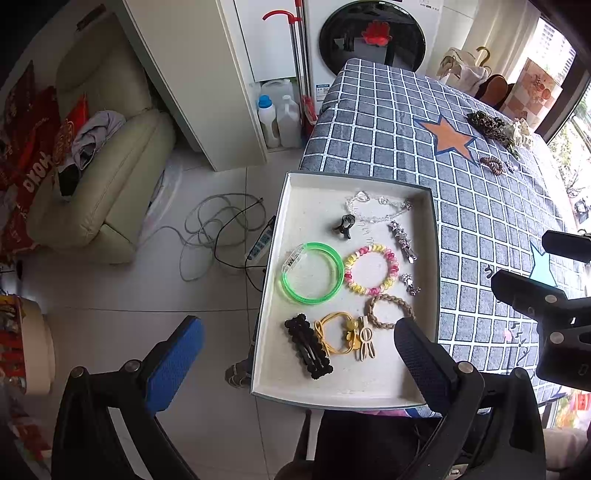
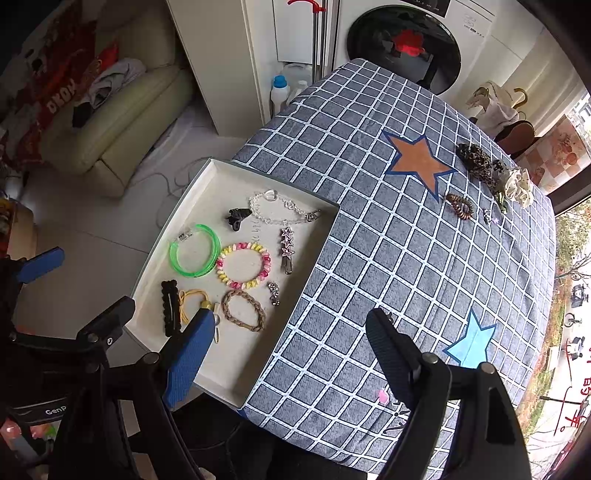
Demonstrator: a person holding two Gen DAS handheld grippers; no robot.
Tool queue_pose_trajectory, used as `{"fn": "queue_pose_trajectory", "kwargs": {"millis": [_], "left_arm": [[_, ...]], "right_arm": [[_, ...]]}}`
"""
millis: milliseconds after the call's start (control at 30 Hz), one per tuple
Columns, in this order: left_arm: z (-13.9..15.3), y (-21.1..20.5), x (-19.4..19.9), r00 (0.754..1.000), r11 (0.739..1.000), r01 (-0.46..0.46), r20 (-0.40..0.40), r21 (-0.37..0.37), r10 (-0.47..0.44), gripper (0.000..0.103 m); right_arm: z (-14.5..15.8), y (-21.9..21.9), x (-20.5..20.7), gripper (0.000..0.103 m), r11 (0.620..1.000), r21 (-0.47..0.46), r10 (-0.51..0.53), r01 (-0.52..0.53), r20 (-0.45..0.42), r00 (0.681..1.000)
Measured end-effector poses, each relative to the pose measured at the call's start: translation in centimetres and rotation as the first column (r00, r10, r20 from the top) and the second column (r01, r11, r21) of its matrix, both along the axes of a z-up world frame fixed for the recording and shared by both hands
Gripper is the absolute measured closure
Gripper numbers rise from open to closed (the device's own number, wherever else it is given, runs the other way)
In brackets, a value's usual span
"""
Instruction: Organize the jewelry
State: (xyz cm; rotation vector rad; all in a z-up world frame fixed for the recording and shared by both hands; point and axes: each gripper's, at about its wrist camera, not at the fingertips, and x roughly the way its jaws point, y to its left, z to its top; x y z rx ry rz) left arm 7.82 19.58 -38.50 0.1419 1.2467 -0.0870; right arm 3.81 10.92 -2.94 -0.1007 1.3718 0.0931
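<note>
Both wrist cameras look steeply down from well above the table (image 1: pixel 388 122). The left view hangs over the table's near left corner, centred on the white tray (image 1: pixel 291 206), with floor beyond the left edge. The right view sits further right, over the checked cloth (image 2: pixel 369 258). Both share the tray (image 2: pixel 207 177), orange star (image 1: pixel 448 136) and washing machine (image 1: pixel 373 33).

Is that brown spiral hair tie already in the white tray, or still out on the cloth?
Out. The brown spiral hair tie lies on the checked tablecloth beside the orange star, well away from the white tray.
</note>
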Motion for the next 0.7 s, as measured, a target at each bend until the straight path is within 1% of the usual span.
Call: {"fn": "queue_pose_trajectory", "kwargs": {"millis": [700], "left_arm": [[0.38,0.31,-0.66,1.000,1.000,0.006,-0.001,0.007,-0.006,0.000]], "right_arm": [[-0.07,0.19,0.03,0.017,1.000,0.001,0.003,-0.003,0.000,1.000]]}}
